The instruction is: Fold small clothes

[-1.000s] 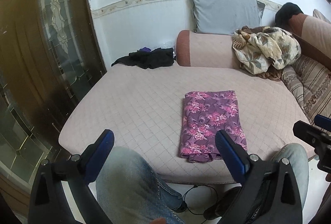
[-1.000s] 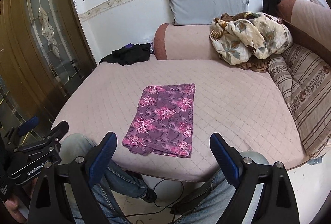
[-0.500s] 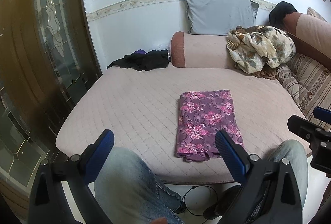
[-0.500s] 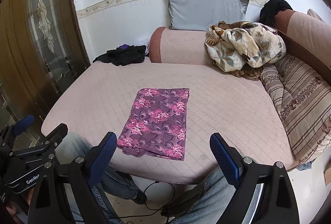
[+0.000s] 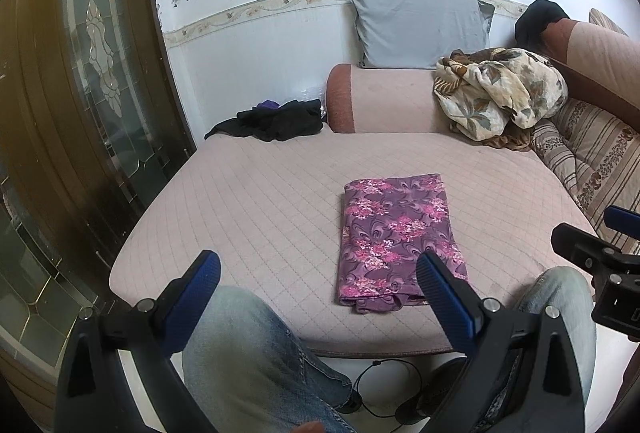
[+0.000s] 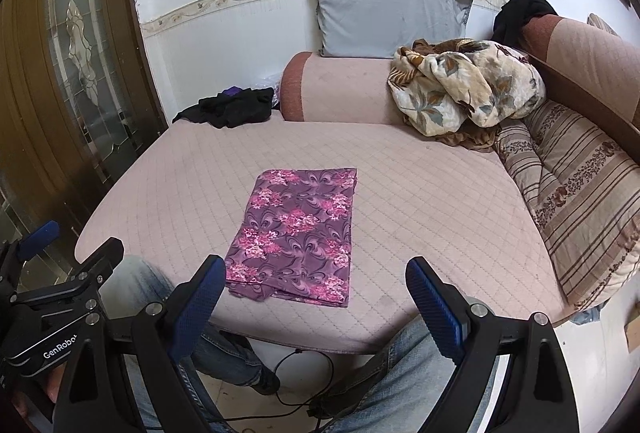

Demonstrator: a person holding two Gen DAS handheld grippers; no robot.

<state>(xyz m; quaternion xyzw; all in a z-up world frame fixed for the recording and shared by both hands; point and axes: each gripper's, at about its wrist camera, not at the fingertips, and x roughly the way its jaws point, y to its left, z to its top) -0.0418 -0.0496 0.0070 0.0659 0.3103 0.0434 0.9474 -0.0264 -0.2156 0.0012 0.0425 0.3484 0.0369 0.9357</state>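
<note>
The folded purple floral cloth (image 5: 400, 239) is seen lying near the front edge of the bed (image 5: 248, 201), its long axis running front to back, ahead of both spread, empty hand-held grippers, the right hand-held gripper (image 6: 316, 285) being judged nearer than the left hand-held gripper (image 5: 318, 281).

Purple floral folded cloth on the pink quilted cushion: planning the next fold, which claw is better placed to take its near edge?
Left, probably. The purple floral folded cloth has its near edge right behind the open left claw's right finger. The open right claw frames mostly bare pink quilted cushion beside it.
</note>
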